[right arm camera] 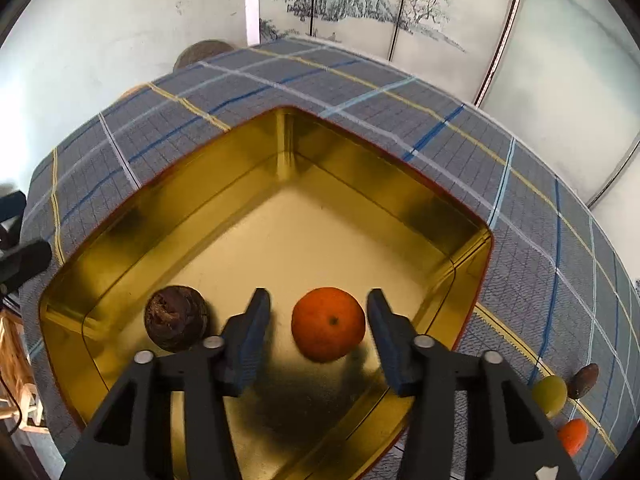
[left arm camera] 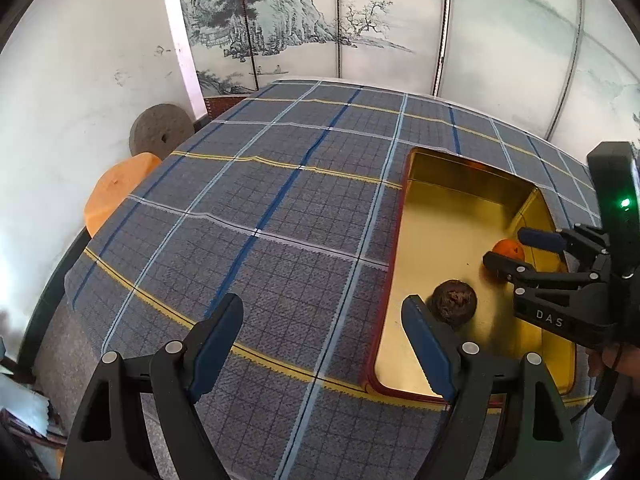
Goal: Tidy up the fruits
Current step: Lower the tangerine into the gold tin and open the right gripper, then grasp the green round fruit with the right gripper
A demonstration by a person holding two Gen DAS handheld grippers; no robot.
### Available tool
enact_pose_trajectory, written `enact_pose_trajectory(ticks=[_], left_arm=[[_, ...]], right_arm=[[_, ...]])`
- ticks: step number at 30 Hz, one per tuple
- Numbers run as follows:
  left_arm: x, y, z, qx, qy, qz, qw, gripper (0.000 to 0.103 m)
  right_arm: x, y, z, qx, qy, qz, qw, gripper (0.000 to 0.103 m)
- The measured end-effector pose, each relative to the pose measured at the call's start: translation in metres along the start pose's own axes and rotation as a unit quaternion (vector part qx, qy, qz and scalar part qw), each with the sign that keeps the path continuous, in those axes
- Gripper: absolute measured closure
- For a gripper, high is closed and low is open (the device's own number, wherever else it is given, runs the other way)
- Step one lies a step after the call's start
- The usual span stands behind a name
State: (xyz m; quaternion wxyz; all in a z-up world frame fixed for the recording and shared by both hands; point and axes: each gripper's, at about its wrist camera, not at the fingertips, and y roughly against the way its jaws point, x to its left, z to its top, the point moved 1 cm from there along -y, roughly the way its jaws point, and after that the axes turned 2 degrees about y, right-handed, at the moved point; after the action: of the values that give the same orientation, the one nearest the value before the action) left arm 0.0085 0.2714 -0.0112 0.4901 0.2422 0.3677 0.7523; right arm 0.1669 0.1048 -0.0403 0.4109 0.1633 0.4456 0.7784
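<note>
A gold tin box point(right arm camera: 440, 204) with a red rim sits on the plaid tablecloth; it also shows in the left wrist view point(left arm camera: 448, 184). Inside lie an orange point(right arm camera: 328, 322) and a dark brown round fruit point(right arm camera: 176, 318). My right gripper point(right arm camera: 318, 312) is open inside the box, its fingers either side of the orange without touching it. In the left wrist view the right gripper point(left arm camera: 508, 246) is over the orange point(left arm camera: 509, 249), near the brown fruit point(left arm camera: 455, 301). My left gripper point(left arm camera: 322, 320) is open and empty above the cloth, left of the box.
On the cloth right of the box lie a green fruit point(right arm camera: 550, 394), a dark brown fruit point(right arm camera: 584, 380) and an orange fruit point(right arm camera: 573, 435). An orange stool point(left arm camera: 114, 190) and a grey stone disc point(left arm camera: 160, 130) stand past the table's left edge. A painted screen stands behind.
</note>
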Motion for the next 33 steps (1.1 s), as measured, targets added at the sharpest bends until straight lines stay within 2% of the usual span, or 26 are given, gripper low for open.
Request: enact_pose_trajectory(ticks=[5,8,12,16,21,23,28,33], left_arm=[[-0.007,0.009,-0.001,-0.004,0.005,-0.011,0.9999,0.021],[-0.020,0.014,-0.003,-0.007,-0.004,-0.025,0.9997,0.021],[-0.044,0.020,-0.010,-0.007,-0.025,-0.049,0.9984,0.021],[-0.076,0.027,-0.016,-0.010,-0.055,-0.075,0.9956,0.021],[-0.116,0.033,-0.019,-0.011,-0.085,-0.101,0.9912,0.021],[-0.133,0.036,-0.021,-0.013,-0.100,-0.109,0.9889,0.021],[-0.166,0.037,-0.022,-0.012,-0.124,-0.127,0.9841,0.021],[-0.194,0.031,-0.024,-0.006,-0.132,-0.136,0.9818,0.021]], right_arm=[[-0.008,0.032,-0.005,-0.038,-0.026,0.012,0.999,0.051],[-0.020,0.065,-0.025,-0.063,-0.048,0.011,0.997,0.050],[-0.047,0.099,-0.072,-0.065,-0.081,-0.017,0.994,0.050],[-0.091,0.121,-0.126,-0.048,-0.136,-0.066,0.987,0.050],[-0.134,0.127,-0.173,-0.023,-0.190,-0.104,0.976,0.050],[-0.144,0.122,-0.183,-0.016,-0.201,-0.102,0.974,0.050],[-0.151,0.105,-0.194,-0.011,-0.214,-0.093,0.972,0.052],[-0.151,0.093,-0.195,-0.014,-0.207,-0.091,0.974,0.063]])
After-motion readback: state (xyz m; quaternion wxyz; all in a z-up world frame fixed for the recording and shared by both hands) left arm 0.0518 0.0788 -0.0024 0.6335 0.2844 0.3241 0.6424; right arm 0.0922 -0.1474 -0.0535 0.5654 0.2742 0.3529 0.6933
